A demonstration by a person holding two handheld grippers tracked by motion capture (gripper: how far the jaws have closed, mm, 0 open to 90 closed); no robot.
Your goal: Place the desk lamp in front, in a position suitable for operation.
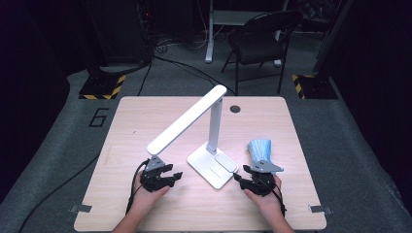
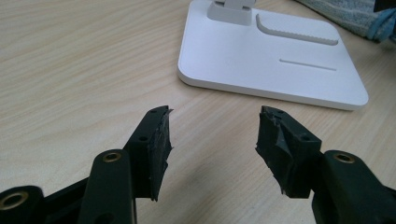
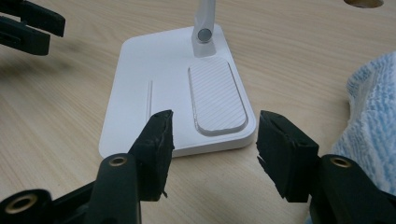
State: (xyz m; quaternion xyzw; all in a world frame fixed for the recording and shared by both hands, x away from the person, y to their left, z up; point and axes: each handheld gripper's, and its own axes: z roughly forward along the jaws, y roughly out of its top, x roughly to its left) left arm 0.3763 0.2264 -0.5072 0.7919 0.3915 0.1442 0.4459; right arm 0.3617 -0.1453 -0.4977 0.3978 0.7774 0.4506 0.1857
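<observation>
A white desk lamp stands mid-table, its flat base [image 1: 213,166] toward the front and its long head [image 1: 187,120] slanting down to the left. A blue cloth [image 1: 259,150] lies just right of the base. My left gripper [image 1: 171,178] rests on the table left of the base, open and empty, jaws pointing right at the base [image 2: 273,51]. My right gripper [image 1: 241,178] sits right of the base beside the cloth [image 3: 373,112], open and empty, facing the base [image 3: 173,100] and its ribbed pad [image 3: 216,95]. The left gripper's jaws [image 3: 28,25] appear at the top left of the right gripper view.
The light wooden table [image 1: 136,126] has a round cable hole [image 1: 235,108] near its far edge. A black folding chair [image 1: 260,39] and stand bases with yellow-black tape [image 1: 102,87] sit on the floor beyond. The lamp head overhangs the left gripper.
</observation>
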